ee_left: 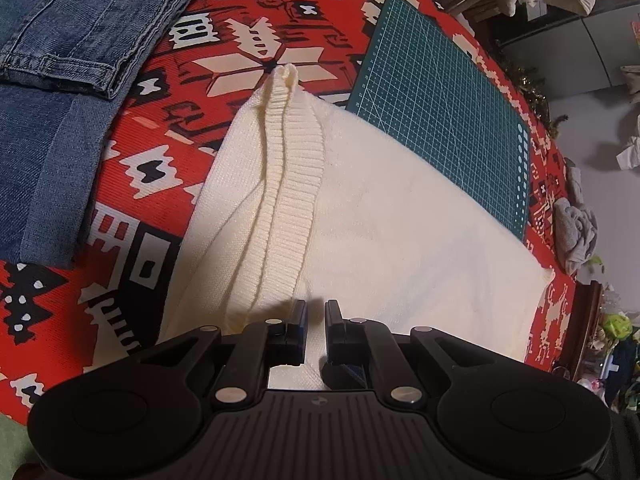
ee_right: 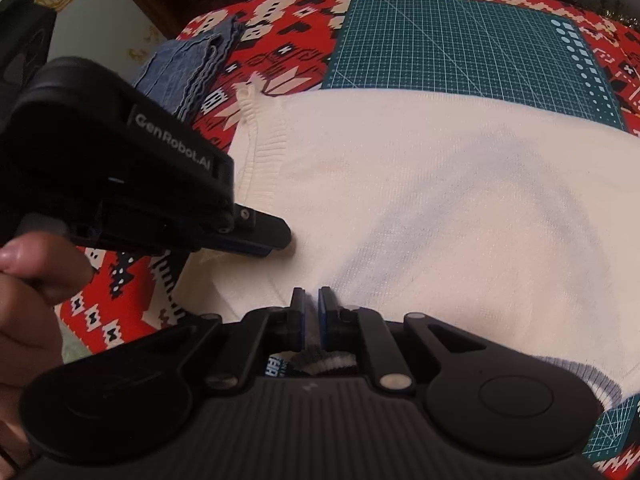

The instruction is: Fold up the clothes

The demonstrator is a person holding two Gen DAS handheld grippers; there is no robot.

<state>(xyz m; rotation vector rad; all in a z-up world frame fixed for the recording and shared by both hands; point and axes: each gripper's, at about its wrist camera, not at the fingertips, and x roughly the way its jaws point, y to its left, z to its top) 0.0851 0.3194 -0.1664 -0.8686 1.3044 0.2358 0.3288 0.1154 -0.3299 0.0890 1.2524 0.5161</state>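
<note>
A cream knit sweater [ee_left: 400,220] [ee_right: 440,200] lies folded on the table, its ribbed hem [ee_left: 292,200] running away from me in the left wrist view. My left gripper [ee_left: 315,308] is at the sweater's near edge, fingers almost together with cream fabric between them. From the right wrist view the left gripper [ee_right: 280,240] shows side-on, its tips down on the sweater's left part. My right gripper [ee_right: 311,296] is shut on the sweater's near edge, with creases running into its fingers.
A red patterned tablecloth [ee_left: 140,200] [ee_right: 280,20] covers the table. Folded blue jeans [ee_left: 60,40] [ee_right: 188,72] lie at the far left. A green cutting mat [ee_left: 440,100] [ee_right: 460,40] lies behind the sweater. A grey garment [ee_left: 576,232] sits at the right edge. A hand [ee_right: 24,280] holds the left gripper.
</note>
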